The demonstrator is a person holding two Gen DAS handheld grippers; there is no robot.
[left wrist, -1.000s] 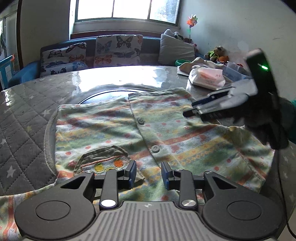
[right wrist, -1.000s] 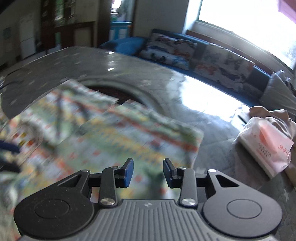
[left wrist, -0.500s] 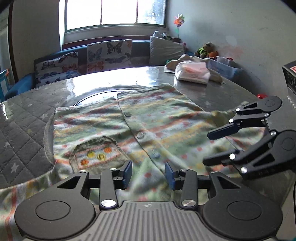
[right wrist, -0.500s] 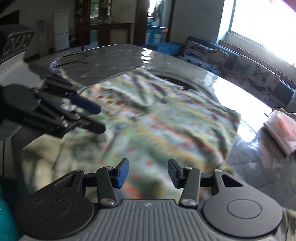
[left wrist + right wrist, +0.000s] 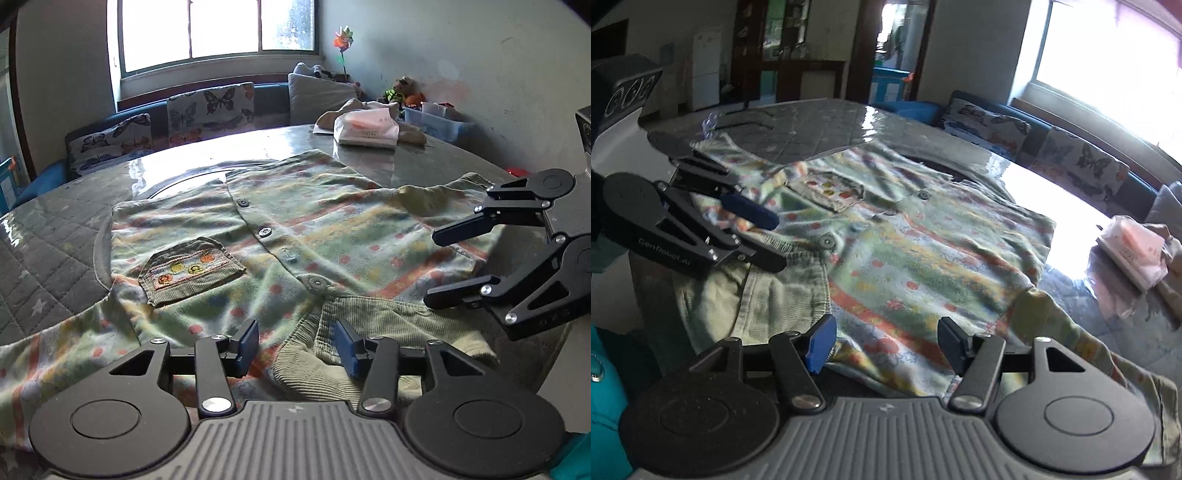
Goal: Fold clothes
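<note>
— Since a second ago, both grippers have pulled back toward the shirt's (image 5: 295,236) collar end; the right gripper (image 5: 439,266), then hovering over the chest, now hangs at its near right edge.

— And the left view?

— Soft striped knit with dots, spread front-up on the quilted, glossy table (image 5: 55,236). Round buttons run down the placket; a ribbed corduroy pocket (image 5: 192,271) sits left of it. The left gripper (image 5: 295,345) is held wide, blue pads empty, over the ribbed corduroy collar (image 5: 354,332). The right one's black fingers are parted too, gripping nothing.

— Anything else on the table?

— A crinkly plastic pack (image 5: 365,129) at the far edge, well apart from the shirt.

— The right view?

— The shirt (image 5: 923,258) fills the middle, wrinkled, one sleeve (image 5: 1071,332) trailing right. The right gripper (image 5: 884,343) gapes wide above the shoulder edge. The left gripper (image 5: 774,240) sits at the left, spread, over the collar (image 5: 768,291). The pack (image 5: 1130,251) lies far right.
</note>
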